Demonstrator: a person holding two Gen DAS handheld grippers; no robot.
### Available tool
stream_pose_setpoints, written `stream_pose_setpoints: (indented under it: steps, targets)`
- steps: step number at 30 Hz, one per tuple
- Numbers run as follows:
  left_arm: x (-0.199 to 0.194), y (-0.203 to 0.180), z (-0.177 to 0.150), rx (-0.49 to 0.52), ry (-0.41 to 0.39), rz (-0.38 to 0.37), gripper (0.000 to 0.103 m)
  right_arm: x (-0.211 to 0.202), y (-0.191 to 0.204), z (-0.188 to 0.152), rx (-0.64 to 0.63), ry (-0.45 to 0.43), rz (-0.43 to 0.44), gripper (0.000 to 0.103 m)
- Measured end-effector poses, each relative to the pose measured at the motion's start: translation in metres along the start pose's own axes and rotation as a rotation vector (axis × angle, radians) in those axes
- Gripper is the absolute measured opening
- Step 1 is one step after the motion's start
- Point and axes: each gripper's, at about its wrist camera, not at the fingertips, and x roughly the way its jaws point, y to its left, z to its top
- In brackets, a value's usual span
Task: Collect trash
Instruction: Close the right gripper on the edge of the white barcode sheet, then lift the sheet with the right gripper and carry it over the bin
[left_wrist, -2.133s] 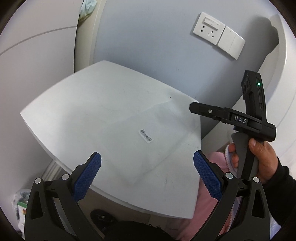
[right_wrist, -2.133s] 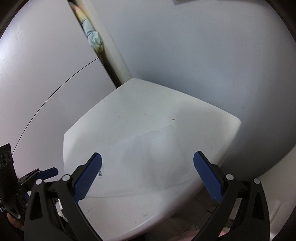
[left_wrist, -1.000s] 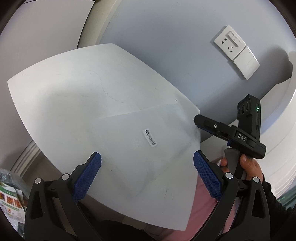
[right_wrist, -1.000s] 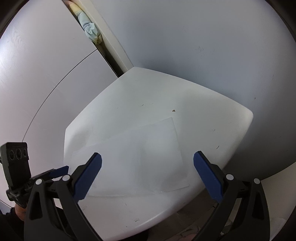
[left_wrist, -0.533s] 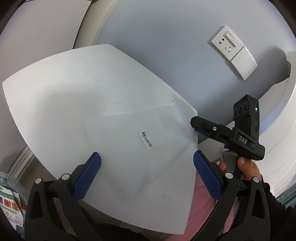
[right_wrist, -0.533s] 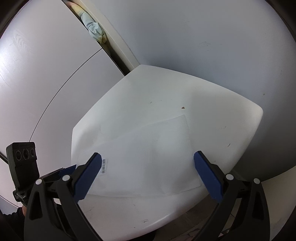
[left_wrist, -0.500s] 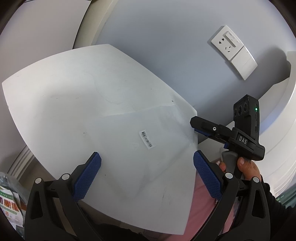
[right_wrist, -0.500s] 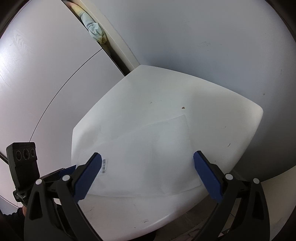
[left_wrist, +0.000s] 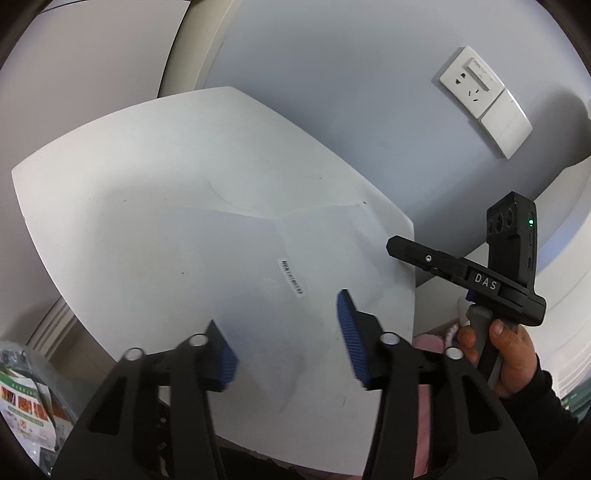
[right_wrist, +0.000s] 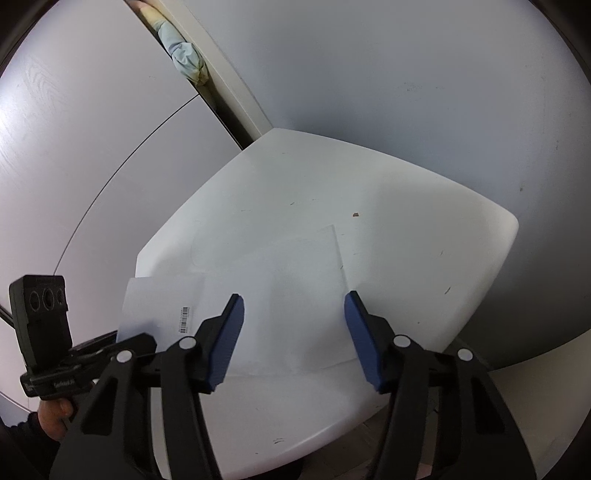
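A flat white plastic bag (left_wrist: 258, 280) with a small barcode label (left_wrist: 291, 277) lies on a small white table (left_wrist: 110, 177). My left gripper (left_wrist: 284, 339) hovers over the bag's near edge, its blue pads half closed with a gap between them, holding nothing. My right gripper (right_wrist: 291, 328) is also half closed and empty, above the bag (right_wrist: 288, 280) near the table's (right_wrist: 424, 206) front edge. In the right wrist view one corner of the bag (right_wrist: 155, 302) overhangs the table's left side. The right gripper also shows in the left wrist view (left_wrist: 399, 248) beside the table's right edge.
A grey wall with a socket and switch plate (left_wrist: 484, 99) stands behind the table. A green printed bag (left_wrist: 26, 398) sits low at the left. Pink fabric (left_wrist: 428, 343) lies below the table's right edge. A small brown speck (right_wrist: 355, 214) lies on the table.
Both grippers' jaws have narrowed from wide open to about half open. The bag has shifted so one corner now hangs past the table's edge.
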Motion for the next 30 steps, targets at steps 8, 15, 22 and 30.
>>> stream_pose_setpoints:
  steps: [8, 15, 22, 30]
  targets:
    - [0.007, -0.001, -0.003, 0.014, 0.017, -0.004, 0.019, 0.004, 0.007, -0.003, -0.078, -0.001, -0.1, 0.022]
    - [0.009, 0.0, -0.004, 0.019, 0.023, 0.004, 0.012, 0.007, 0.009, -0.004, -0.1, 0.0, -0.12, 0.009]
    - [0.0, -0.005, -0.001, 0.031, 0.0, -0.007, 0.01, -0.006, 0.017, -0.01, -0.104, -0.022, -0.111, 0.007]
    - [-0.025, -0.012, -0.001, 0.047, -0.042, -0.032, 0.01, -0.028, 0.033, -0.012, -0.107, -0.059, -0.103, 0.007]
